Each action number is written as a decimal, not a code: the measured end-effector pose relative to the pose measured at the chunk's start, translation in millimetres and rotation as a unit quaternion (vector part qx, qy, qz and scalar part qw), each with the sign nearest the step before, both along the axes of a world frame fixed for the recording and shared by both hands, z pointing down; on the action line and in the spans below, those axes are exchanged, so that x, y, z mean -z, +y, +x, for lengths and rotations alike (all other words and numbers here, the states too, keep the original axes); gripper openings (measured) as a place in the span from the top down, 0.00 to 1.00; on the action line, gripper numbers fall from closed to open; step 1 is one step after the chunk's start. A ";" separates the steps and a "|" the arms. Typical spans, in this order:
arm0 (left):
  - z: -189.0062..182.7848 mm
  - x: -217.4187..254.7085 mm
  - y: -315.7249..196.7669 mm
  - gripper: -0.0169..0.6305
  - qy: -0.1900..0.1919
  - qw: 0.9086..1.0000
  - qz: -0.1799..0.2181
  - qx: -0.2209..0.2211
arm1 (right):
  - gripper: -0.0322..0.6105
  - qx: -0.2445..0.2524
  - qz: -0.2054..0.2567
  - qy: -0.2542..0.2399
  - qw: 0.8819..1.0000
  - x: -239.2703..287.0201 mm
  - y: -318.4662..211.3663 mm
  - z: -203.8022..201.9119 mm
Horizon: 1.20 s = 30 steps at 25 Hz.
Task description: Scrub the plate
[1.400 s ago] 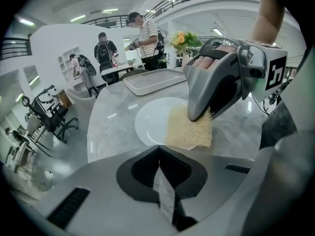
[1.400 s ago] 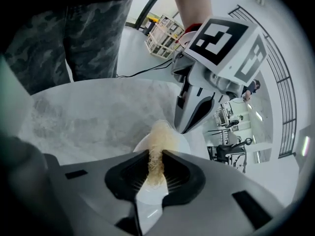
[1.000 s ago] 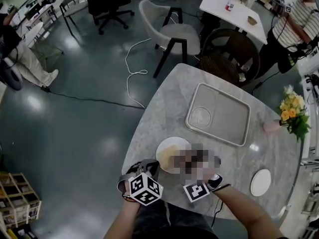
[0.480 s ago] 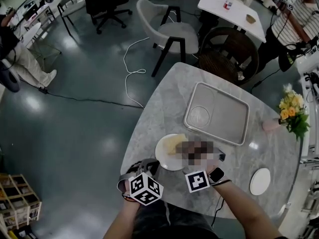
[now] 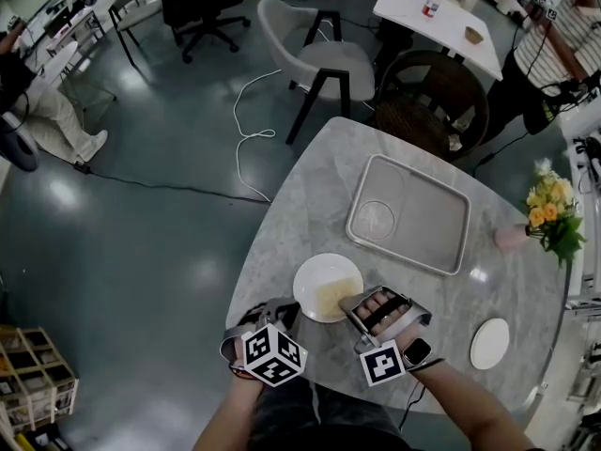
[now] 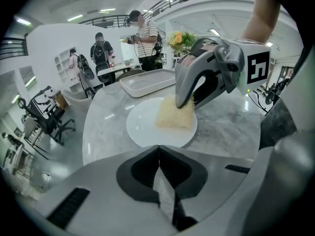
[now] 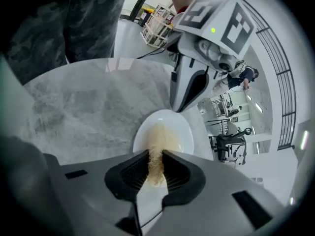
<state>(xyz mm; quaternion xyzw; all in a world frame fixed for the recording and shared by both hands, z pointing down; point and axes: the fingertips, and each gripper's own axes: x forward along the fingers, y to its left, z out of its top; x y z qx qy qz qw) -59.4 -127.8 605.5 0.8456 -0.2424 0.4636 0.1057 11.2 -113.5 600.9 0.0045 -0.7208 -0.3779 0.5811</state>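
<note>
Grey-veined marble formed the tabletop [image 5: 310,195], and at its near edge, about seven o'clock from the round white ceramic plate [image 5: 315,285], the left gripper [image 6: 158,146] hovered just short of the rim with its jaws pressed together on nothing. The plate itself sat in much the same spot as half a second before, near the table's front. On it lay the pale yellow fibrous scrubbing pad [image 5: 340,296], which had moved: half a second earlier it covered the plate's ten-o'clock part, and now it rested toward four o'clock, touching the surface. The right gripper [image 7: 155,152], reaching in from four o'clock, had its jaws clamped narrowly on the near end of that pad, so the rest of it spread across the plate. That sweep suggested scrubbing was well under way, with a stroke just drawn back across the centre; the bare white left half probably still needed passes. Well apart at one o'clock stood the grey rectangular metal tray [image 5: 432,219].
</note>
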 end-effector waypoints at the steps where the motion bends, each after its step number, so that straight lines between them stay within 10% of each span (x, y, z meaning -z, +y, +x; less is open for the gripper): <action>1: 0.3 0.1 0.0 0.96 -0.001 1.000 0.000 0.000 | 0.84 0.007 0.002 -0.001 1.000 0.4 2.5 -3.5; 10: 0.8 -0.8 0.1 0.96 -0.001 1.000 -0.001 0.002 | 0.84 0.040 0.036 -0.012 0.998 7.7 -17.8 -34.4; 15: -0.3 0.5 0.4 0.96 0.000 1.000 -0.001 0.002 | 0.84 -0.014 -0.063 -0.014 0.998 -9.5 -11.5 -33.7; 30: 4.0 -0.5 4.6 0.96 -0.002 1.000 -0.003 -0.001 | 0.84 -0.049 -0.052 -0.017 0.997 -6.7 -4.2 -17.7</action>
